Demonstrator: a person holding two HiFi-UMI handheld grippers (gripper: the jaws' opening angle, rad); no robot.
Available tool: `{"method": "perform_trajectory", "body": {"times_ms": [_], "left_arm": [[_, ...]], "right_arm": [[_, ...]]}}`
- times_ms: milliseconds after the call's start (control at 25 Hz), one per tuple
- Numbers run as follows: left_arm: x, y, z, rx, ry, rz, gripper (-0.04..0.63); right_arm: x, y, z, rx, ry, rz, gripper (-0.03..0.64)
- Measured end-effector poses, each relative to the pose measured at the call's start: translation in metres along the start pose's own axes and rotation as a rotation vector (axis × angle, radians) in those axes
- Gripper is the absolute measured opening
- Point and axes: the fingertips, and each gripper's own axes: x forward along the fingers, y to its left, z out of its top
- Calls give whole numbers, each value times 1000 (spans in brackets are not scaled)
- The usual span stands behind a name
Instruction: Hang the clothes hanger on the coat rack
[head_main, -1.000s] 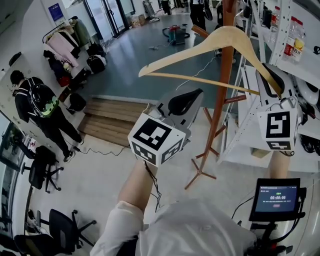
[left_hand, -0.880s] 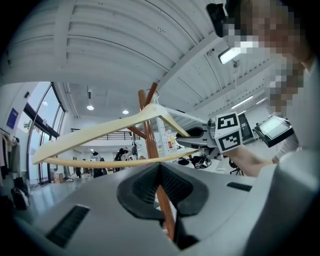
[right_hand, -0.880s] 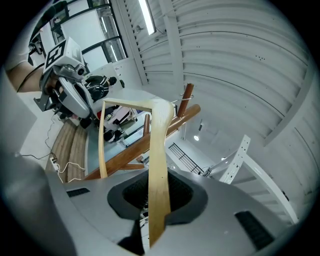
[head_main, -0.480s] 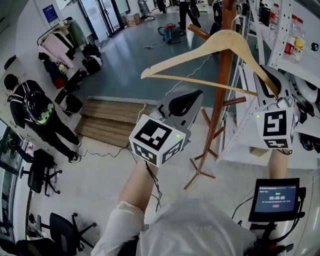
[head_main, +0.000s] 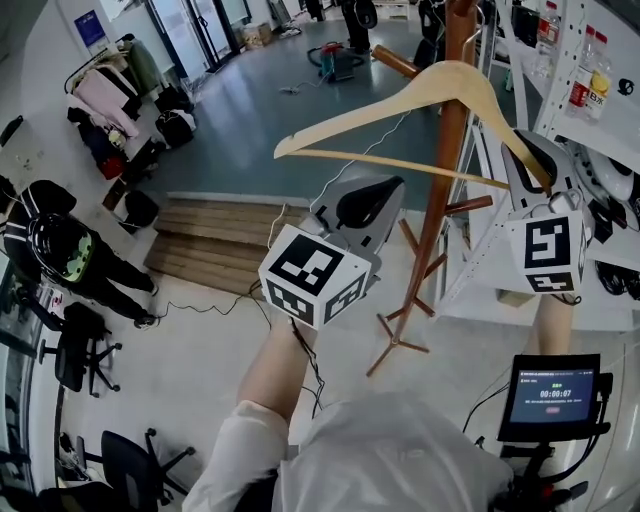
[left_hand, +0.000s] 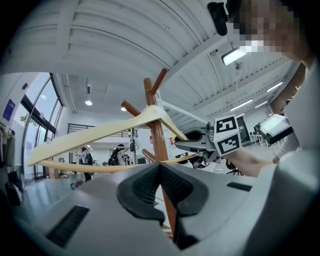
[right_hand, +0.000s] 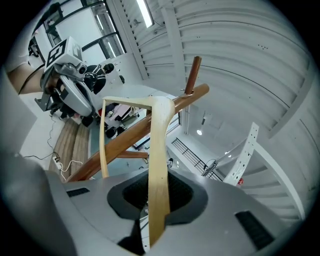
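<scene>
A pale wooden clothes hanger (head_main: 400, 105) hangs in the air high in the head view, its peak against the brown pole of the coat rack (head_main: 440, 200). My right gripper (head_main: 531, 163) is shut on the hanger's right arm. In the right gripper view that arm (right_hand: 159, 165) runs straight between the pads of the right gripper (right_hand: 156, 196). My left gripper (head_main: 366, 203) is shut and holds nothing, just below the hanger's lower bar and left of the pole. The left gripper view shows the hanger (left_hand: 95, 136) and rack (left_hand: 156, 131) beyond the left gripper's (left_hand: 160, 175) closed pads. The hanger's hook is hard to make out.
The rack's upward pegs (right_hand: 192, 75) sit near the hanger's peak, and its legs (head_main: 395, 340) spread on the floor. White shelving (head_main: 570, 80) with bottles stands to the right. A screen (head_main: 555, 395) is at the lower right. People and chairs are far off at the left.
The hanger and both grippers have sunk a little beside the rack's pole. The right gripper's hold on the hanger is unchanged and the left stays closed.
</scene>
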Motion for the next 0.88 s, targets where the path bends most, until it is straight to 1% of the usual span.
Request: {"method": "perform_trajectory", "body": {"times_ms": [240,440,600,680,880], "left_arm": [[6,-2,2,6,-5,-16,2],[11,-4,0,2,-16,-27,2],[12,-7,1,6,-19,-35,2],[14,-8,2,8,-18,-39,2],[20,-11,6,15,-28,-47,2]], "right_arm": [[-1,0,2,-11,-18,-3,71],[-8,0,9,52,-83,60,74],[-13,-3,13,51,-108,67,78],[-16,-6,15,51,-124,70,139],[-23,-11,17,38,-141,78,143]]}}
